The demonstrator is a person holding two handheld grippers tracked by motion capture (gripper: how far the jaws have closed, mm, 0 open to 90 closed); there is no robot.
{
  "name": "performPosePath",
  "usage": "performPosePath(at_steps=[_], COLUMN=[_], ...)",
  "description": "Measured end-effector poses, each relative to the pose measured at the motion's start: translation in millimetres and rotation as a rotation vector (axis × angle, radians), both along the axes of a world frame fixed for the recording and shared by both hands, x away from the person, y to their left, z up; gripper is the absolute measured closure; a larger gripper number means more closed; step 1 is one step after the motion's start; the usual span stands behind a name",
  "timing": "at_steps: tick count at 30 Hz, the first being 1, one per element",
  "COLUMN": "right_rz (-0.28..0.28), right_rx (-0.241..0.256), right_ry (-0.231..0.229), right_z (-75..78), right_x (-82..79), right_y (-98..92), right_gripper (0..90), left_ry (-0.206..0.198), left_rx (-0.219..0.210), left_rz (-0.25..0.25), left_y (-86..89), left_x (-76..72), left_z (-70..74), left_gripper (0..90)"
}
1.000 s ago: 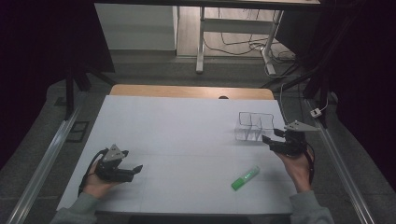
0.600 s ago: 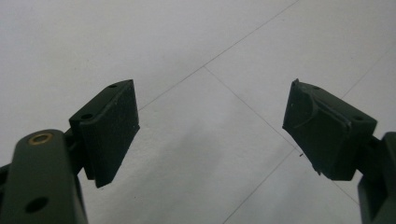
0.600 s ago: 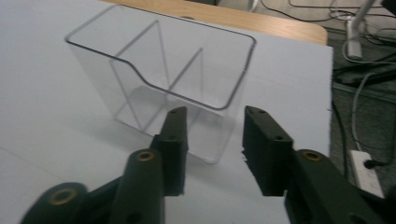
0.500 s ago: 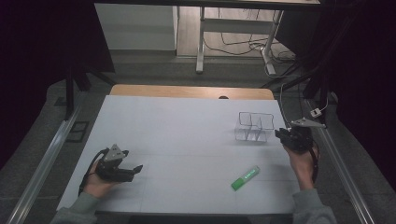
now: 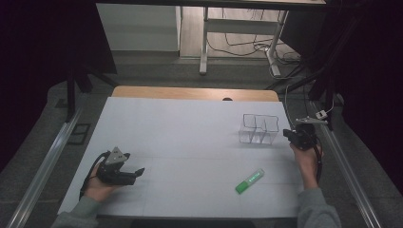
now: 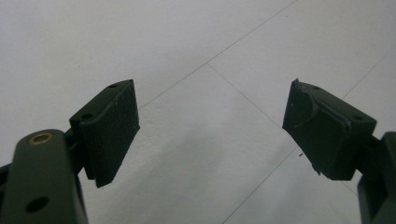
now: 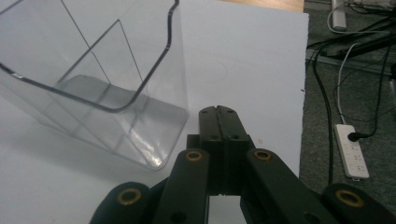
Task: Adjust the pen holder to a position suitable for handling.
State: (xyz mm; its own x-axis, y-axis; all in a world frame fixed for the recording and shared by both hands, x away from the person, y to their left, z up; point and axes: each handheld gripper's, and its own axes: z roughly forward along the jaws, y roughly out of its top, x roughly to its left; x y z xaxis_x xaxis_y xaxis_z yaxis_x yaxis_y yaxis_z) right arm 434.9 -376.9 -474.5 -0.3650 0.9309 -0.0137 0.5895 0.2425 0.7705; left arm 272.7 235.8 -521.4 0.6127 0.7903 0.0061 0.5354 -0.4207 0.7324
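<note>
A: Where is the clear divided box [image 5: 258, 128] sitting?

B: Near the table's [image 5: 190, 118] right edge, toward the far side. The right gripper [image 7: 218, 112], jaws pressed together and pinching nothing, is hovering just beside its near corner. The left gripper [image 6: 210, 126] is idling with jaws spread at the near left corner.

A: Handling?

B: Probably light, stiff, slick plastic. I am judging the top rim of a side wall the best hold

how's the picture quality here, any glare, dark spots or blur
High view: dim, surroundings near black, white table evenly lit. Right gripper view: sharp, pale reflections on the clear container; shut right gripper crisp. Left gripper view: left gripper slightly soft, faint shadow beneath.
</note>
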Motion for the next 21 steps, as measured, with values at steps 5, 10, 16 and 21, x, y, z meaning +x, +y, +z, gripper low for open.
performPosePath(at_steps=[5,10,16,21], right_rz=[0.019,0.032,0.063,0.083], right_rx=[0.035,0.014,0.005,0.01], right_ry=[0.013,0.021,0.031,0.045], right_z=[-8.5,-12.5,-17.2,-22.3], right_x=[7.2,11.6,17.1,20.1], right_y=[-2.4,1.5,7.1,10.0], right_gripper=[89.3,89.3,89.3,89.3], left_ry=[-0.004,-0.007,-0.003,-0.003], left_rx=[0.003,0.002,0.007,0.007], left_rz=[0.002,0.006,0.001,0.001], left_y=[0.3,1.0,0.4,0.6], left_x=[-0.3,-1.1,-0.4,-0.5], left_z=[0.3,0.6,-0.3,-0.2], left_gripper=[18.1,18.2,18.2,18.2])
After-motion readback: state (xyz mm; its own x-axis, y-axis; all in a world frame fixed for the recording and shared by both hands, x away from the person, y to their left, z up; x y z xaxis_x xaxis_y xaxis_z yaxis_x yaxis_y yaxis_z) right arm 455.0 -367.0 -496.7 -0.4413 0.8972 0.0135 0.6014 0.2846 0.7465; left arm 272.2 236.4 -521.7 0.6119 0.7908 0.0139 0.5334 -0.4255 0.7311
